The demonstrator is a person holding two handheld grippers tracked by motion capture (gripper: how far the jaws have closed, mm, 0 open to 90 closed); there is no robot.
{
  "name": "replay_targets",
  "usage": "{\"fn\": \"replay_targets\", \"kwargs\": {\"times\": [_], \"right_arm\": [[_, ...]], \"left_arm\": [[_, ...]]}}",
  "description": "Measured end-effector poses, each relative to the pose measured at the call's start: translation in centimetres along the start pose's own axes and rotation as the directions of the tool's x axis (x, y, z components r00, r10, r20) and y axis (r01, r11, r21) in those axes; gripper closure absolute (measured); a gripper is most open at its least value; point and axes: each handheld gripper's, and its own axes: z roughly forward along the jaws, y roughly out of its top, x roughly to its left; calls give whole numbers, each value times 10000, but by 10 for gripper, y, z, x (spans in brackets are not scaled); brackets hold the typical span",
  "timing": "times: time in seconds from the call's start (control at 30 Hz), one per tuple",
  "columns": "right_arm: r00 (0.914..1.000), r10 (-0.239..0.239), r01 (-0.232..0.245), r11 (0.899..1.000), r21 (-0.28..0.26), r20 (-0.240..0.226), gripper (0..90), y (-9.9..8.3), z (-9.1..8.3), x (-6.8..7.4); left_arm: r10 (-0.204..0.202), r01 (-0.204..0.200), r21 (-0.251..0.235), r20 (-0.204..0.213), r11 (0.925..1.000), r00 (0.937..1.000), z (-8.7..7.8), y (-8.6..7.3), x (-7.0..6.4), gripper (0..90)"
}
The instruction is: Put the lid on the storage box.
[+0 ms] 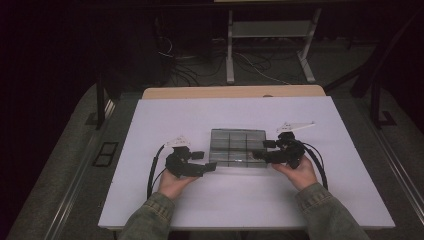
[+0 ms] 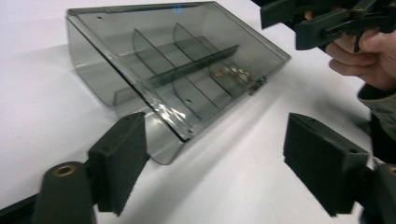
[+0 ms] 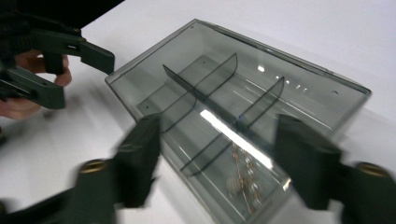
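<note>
Smoked-plastic divided box [image 1: 237, 147] lid shut at centre of white counter [image 1: 165, 120], small jewellery piece [image 3: 243, 186] inside one compartment, left gripper [image 1: 210, 161] jaws spread at its left end, right gripper [image 1: 260, 150] jaws spread at its right end, neither clamping it

You hold two black grippers [image 1: 210, 167] [image 1: 257, 155] over a smoky grey see-through box [image 1: 237, 146] on a white table [image 1: 200, 120]; your sleeves [image 1: 150, 215] are olive green.
</note>
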Motion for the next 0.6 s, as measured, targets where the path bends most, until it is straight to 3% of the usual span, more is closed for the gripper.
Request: {"fn": "replay_targets", "kwargs": {"times": [0.17,0.23,0.3,0.6], "right_arm": [[9989,-137,139,9999,-44,446,93,-9,-12,3],[9989,-131,131,9999,-11,456,4,-13,-16,4],[9988,-119,121,9999,-23,481,4,-18,-21,4],[9997,0,4,9999,-156,259,4,-35,-42,1]], "left_arm": [[-3,4,-29,185,10000,9998,-5,-2,-4,93],[-16,15,61,164,10000,9999,-7,-4,-5,35],[-37,36,105,111,9999,9999,-8,-5,-5,0],[-98,98,-24,-104,9999,9999,-17,-13,-6,0]]}}
